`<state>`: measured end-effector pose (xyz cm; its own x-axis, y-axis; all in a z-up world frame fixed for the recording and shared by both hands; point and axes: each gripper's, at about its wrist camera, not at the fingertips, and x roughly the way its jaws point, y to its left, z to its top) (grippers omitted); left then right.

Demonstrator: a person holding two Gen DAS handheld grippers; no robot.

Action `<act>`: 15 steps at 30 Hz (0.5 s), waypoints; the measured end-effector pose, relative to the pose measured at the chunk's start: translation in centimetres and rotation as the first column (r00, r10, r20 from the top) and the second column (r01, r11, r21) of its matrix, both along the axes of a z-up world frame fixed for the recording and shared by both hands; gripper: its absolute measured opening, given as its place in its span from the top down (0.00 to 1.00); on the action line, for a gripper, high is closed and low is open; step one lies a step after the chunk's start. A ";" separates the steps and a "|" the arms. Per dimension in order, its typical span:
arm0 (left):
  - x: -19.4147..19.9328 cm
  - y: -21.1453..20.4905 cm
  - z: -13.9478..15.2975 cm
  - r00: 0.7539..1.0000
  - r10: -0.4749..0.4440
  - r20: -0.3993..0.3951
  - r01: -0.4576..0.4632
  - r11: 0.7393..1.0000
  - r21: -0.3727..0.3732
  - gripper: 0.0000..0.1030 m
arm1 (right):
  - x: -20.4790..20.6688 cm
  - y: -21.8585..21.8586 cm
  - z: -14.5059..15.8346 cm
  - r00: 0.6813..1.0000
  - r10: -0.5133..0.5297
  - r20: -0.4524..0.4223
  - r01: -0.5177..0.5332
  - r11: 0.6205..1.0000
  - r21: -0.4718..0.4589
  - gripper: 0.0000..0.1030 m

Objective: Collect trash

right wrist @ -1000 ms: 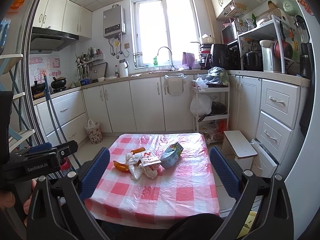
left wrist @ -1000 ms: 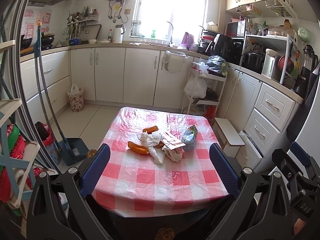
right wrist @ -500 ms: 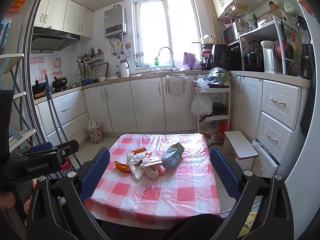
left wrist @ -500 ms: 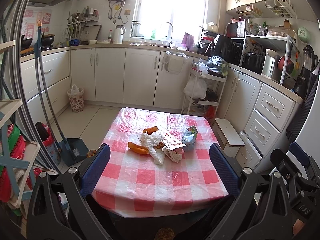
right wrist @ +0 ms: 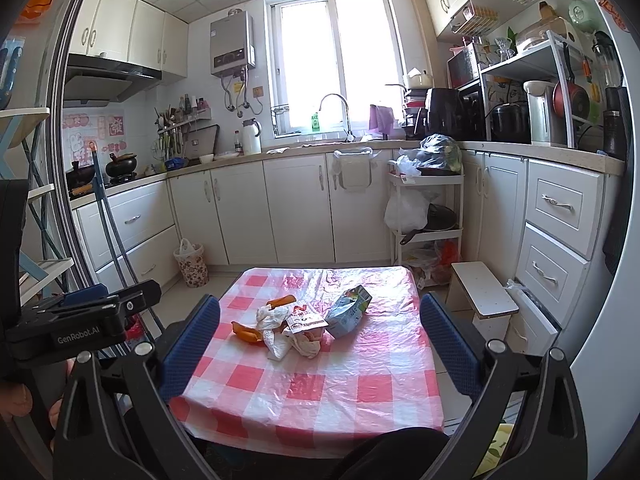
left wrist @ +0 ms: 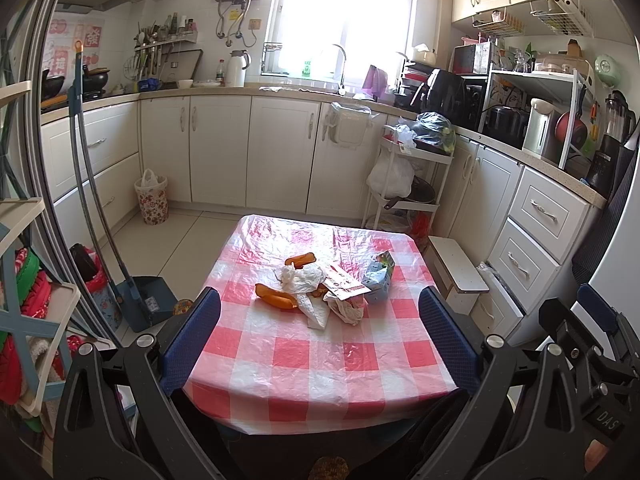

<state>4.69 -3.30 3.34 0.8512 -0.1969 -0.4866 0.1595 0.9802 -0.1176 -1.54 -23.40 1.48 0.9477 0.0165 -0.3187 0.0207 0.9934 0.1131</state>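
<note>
Both my left gripper (left wrist: 320, 340) and right gripper (right wrist: 320, 346) hang spread and empty short of the tabletop's near edge. The trash sits mid-tabletop: crumpled tissues (left wrist: 306, 280), orange peels (left wrist: 276, 295), a torn wrapper (left wrist: 344, 285), a blue carton (left wrist: 378, 276). Pinching low could snag the loose checked plastic tablecloth (left wrist: 320, 364) and drag everything; the thin tissue may tear.

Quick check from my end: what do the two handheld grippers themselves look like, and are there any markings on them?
Both are black frames with silver bolts and two blue textured finger pads. In the right wrist view the left gripper reads "GenRobot.AI" in white; in the left wrist view the right gripper shows "DAS". No cables or sleeves visible.
</note>
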 end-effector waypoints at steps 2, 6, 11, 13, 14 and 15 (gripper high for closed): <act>0.0 0.0 -0.1 1.000 -0.001 0.000 0.001 1.000 0.000 0.07 | 0.1 0.2 0.1 1.000 0.003 0.001 -0.003 1.000 0.001 0.07; 0.0 0.0 0.1 1.000 -0.002 0.000 0.002 1.000 -0.001 0.07 | 0.0 0.1 0.0 1.000 0.006 0.002 -0.006 1.000 0.002 0.07; 0.0 0.0 0.1 1.000 -0.001 0.000 0.001 1.000 -0.001 0.07 | 0.1 0.2 0.1 1.000 0.011 0.004 -0.011 1.000 0.001 0.07; 0.0 0.0 0.0 1.000 -0.002 0.000 0.002 1.000 -0.001 0.07 | 0.0 0.1 0.0 1.000 0.010 0.004 -0.010 1.000 0.003 0.07; 0.0 0.0 0.1 1.000 -0.002 0.000 0.002 1.000 -0.001 0.07 | 0.1 0.2 0.0 1.000 0.011 0.004 -0.011 1.000 0.003 0.07; 0.0 0.0 0.1 1.000 -0.002 0.000 0.002 1.000 -0.001 0.07 | 0.0 0.1 0.0 1.000 0.010 0.004 -0.010 1.000 0.002 0.07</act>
<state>4.68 -3.31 3.40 0.8507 -0.1991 -0.4864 0.1613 0.9797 -0.1189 -1.53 -23.28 1.48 0.9489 0.0266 -0.3145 0.0103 0.9933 0.1153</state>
